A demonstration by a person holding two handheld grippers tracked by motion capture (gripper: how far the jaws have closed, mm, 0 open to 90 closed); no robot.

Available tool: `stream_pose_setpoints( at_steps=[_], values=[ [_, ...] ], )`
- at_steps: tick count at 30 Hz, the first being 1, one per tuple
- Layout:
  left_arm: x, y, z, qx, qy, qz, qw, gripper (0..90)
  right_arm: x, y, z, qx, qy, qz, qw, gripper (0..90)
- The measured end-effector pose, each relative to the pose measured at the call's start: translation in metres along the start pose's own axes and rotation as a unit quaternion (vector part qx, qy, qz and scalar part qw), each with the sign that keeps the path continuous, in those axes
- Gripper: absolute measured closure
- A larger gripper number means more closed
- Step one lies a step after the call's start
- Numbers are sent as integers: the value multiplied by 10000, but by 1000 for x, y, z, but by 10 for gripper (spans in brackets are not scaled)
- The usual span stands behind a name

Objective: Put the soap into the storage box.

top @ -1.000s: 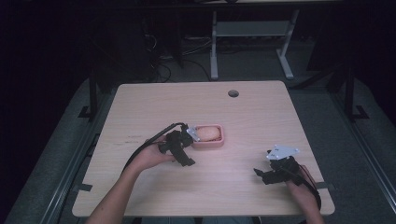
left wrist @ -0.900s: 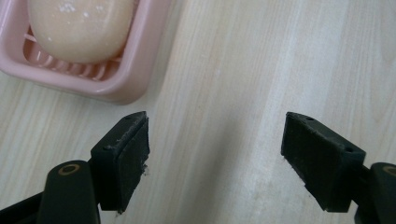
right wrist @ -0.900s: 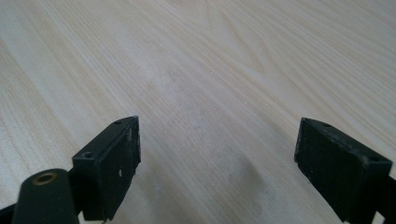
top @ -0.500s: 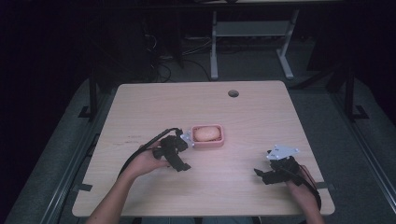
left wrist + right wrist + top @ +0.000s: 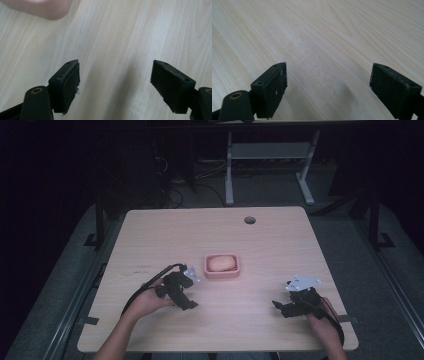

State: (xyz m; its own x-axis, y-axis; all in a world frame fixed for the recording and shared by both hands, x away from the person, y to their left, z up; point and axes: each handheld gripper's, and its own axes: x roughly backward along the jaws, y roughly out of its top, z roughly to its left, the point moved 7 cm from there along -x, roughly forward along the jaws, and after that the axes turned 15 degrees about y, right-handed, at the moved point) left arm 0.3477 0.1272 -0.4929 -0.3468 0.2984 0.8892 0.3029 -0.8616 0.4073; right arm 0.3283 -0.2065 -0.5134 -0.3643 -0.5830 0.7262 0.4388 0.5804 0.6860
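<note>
A pink dish stands in the middle of the light wooden table and holds a pale rounded lump. My left gripper is just left of and nearer than the dish, held in a hand, its jaws wide apart over bare wood. From the left gripper view one corner of the pink dish shows at the top left, apart from the jaws. My right gripper rests near the table's front right, open as well, and its own view has nothing but wood grain between the pads.
A round cable hole sits near the table's far edge. Black tape tabs mark the front corners. Beyond the table stand a white desk frame and loose cables on a dark floor.
My left gripper has drawn back from the pink dish toward the near edge and slightly left. The right gripper has stayed where it was.
</note>
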Motion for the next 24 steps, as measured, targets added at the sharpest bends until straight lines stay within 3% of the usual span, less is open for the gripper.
stream_pose_setpoints(
  at_steps=[8,24],
  values=[
    [2,-18,-1,209,50,-66,9997,229,0,-1,0,-43,-15,-12,10000,138],
    [14,-51,-4,434,186,-169,9987,221,3,-4,-1,-80,-61,6,9999,138]
  ],
)
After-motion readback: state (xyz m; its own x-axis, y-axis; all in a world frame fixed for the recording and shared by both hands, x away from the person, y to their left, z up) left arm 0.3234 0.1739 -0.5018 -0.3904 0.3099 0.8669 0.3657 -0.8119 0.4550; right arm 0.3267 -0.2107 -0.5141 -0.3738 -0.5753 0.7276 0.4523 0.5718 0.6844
